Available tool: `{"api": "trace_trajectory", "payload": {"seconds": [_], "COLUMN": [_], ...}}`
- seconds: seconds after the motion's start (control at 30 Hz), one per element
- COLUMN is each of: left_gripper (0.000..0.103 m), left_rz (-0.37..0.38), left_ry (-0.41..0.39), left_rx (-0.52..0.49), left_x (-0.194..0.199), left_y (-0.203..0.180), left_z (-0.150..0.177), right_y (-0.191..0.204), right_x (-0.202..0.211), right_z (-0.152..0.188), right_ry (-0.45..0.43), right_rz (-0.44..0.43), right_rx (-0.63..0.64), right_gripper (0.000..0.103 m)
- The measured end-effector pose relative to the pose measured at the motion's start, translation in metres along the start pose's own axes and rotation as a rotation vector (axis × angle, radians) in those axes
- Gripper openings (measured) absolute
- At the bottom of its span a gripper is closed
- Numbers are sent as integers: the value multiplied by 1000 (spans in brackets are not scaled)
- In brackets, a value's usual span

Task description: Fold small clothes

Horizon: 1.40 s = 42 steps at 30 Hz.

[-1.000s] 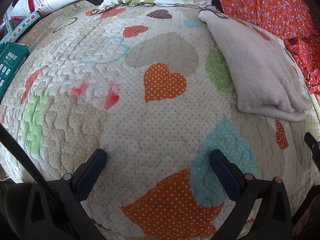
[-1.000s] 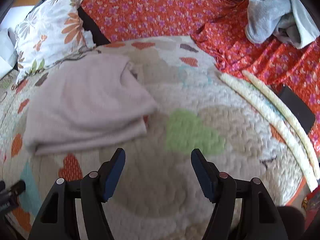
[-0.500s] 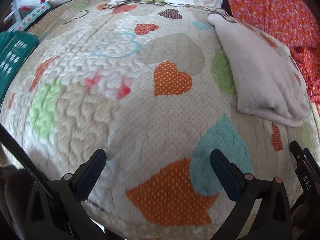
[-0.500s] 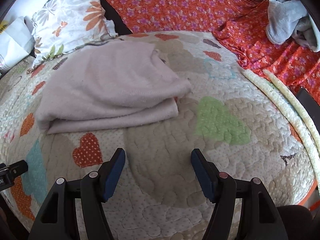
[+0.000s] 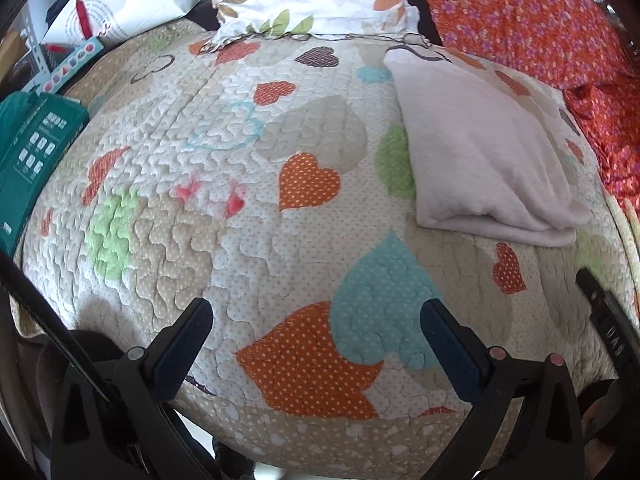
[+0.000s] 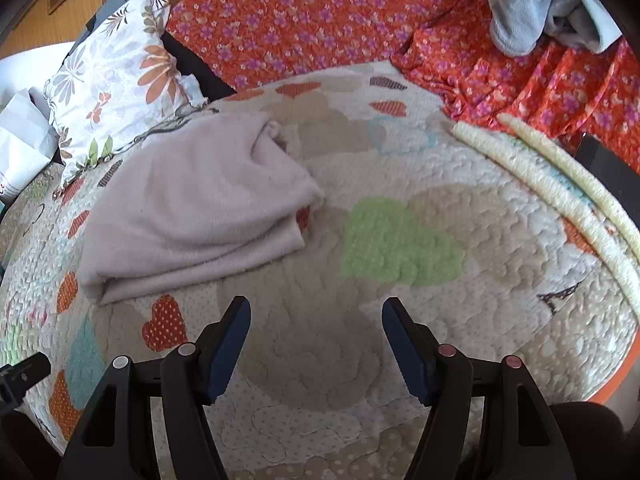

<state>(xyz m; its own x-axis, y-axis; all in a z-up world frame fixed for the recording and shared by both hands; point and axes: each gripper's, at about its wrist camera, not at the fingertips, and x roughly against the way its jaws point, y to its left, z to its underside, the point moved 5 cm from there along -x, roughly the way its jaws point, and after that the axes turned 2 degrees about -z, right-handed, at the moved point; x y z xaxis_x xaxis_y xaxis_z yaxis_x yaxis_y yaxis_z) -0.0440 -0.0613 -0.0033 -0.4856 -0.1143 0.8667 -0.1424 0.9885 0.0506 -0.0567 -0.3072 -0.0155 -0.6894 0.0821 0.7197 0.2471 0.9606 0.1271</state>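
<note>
A pale pink-grey garment [image 5: 480, 152] lies folded on the heart-patterned quilt [image 5: 240, 208], at the right in the left wrist view. In the right wrist view the garment [image 6: 200, 208] lies left of centre on the quilt [image 6: 400, 240]. My left gripper [image 5: 316, 328] is open and empty above the quilt's near edge, left of the garment. My right gripper [image 6: 316, 332] is open and empty, in front of and right of the garment, not touching it.
A floral pillow [image 6: 116, 80] and orange flowered bedding [image 6: 320, 16] lie behind the quilt. Grey-blue clothes [image 6: 532, 4] are piled at far right. Two cream padded strips [image 6: 560, 184] cross the quilt's right side. A teal box [image 5: 28, 160] and white bag [image 5: 120, 4] sit left.
Both grippers have drawn back from the folded garment toward the quilt's near edge. The garment has not moved. Both stay open.
</note>
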Motion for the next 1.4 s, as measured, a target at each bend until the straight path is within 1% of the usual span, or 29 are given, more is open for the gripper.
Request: {"api": "trace_trajectory", "payload": {"seconds": [0.13,0.23,0.27,0.3,0.33,0.37,0.4,0.43,0.47,0.53,0.57,0.63,0.73,0.8,0.83,0.9,1.0,1.07,1.1,1.13,1.17,1.2,1.23,1.27,1.3,1.33,1.37,1.4], "left_gripper": [103,103,103,103,103,103,103,103,103,103,103,103,103,103,103,103,103,103,103,103,103,103,103,103,103,103,103,103], "left_rz": [17,27,28,27,25,24,21,19,18,18,18,16,18,23,22,20,18,20,23,27,34,45,53,62,71,77,83,94], "left_ry": [0,7,10,12,13,13,14,15,16,18,20,21,20,17,15,9,2,2,3,4,4,1,-3,-8,-12,-14,-15,-25], "left_rx": [-6,-17,-20,-24,-25,-27,-28,-28,-27,-21,-20,-23,-32,-44,-50,-64,-70,-68,-64,-60,-55,-44,-35,-23,-8,1,10,18], "left_x": [1,2,2,2,2,3,3,3,3,3,3,2,0,-1,0,0,1,1,1,2,3,4,5,4,3,1,-2,-6], "left_y": [-7,-12,-13,-13,-14,-13,-12,-12,-11,-8,-8,-8,-10,-13,-15,-19,-21,-20,-19,-19,-17,-14,-12,-9,-7,-7,-7,-9], "left_z": [-1,0,0,1,2,2,2,1,1,0,0,0,-1,0,0,0,-1,-3,-5,-7,-10,-16,-20,-27,-36,-44,-53,-66], "right_y": [20,37,44,48,53,57,59,60,59,55,52,48,45,39,38,41,59,73,76,78,77,70,65,60,55,51,45,39], "right_x": [7,-6,-14,-20,-27,-39,-48,-59,-70,-91,-97,-94,-86,-81,-76,-63,-55,-65,-73,-84,-98,-116,-121,-118,-113,-110,-108,-106], "right_z": [-28,-52,-61,-67,-74,-81,-86,-90,-93,-93,-91,-89,-79,-75,-77,-89,-114,-127,-130,-131,-129,-121,-116,-114,-109,-104,-99,-96], "right_ry": [-25,1,5,-1,-11,-9,5,24,45,98,108,106,143,163,153,106,43,40,44,59,92,155,169,141,127,137,143,145], "right_rz": [-54,-86,-110,-122,-125,-105,-96,-109,-121,-109,-110,-97,-56,-37,-40,-71,-125,-173,-175,-159,-130,-105,-114,-133,-123,-107,-108,-117], "right_rx": [84,148,169,186,208,230,234,224,209,198,197,216,249,236,222,204,219,224,227,237,244,231,215,205,216,226,218,205], "right_gripper": [73,74,74,70,52,40,23,22,22,22,21,21,22,22,22,22,25,25,25,25,25,25,26,26,28,38,42,49]}}
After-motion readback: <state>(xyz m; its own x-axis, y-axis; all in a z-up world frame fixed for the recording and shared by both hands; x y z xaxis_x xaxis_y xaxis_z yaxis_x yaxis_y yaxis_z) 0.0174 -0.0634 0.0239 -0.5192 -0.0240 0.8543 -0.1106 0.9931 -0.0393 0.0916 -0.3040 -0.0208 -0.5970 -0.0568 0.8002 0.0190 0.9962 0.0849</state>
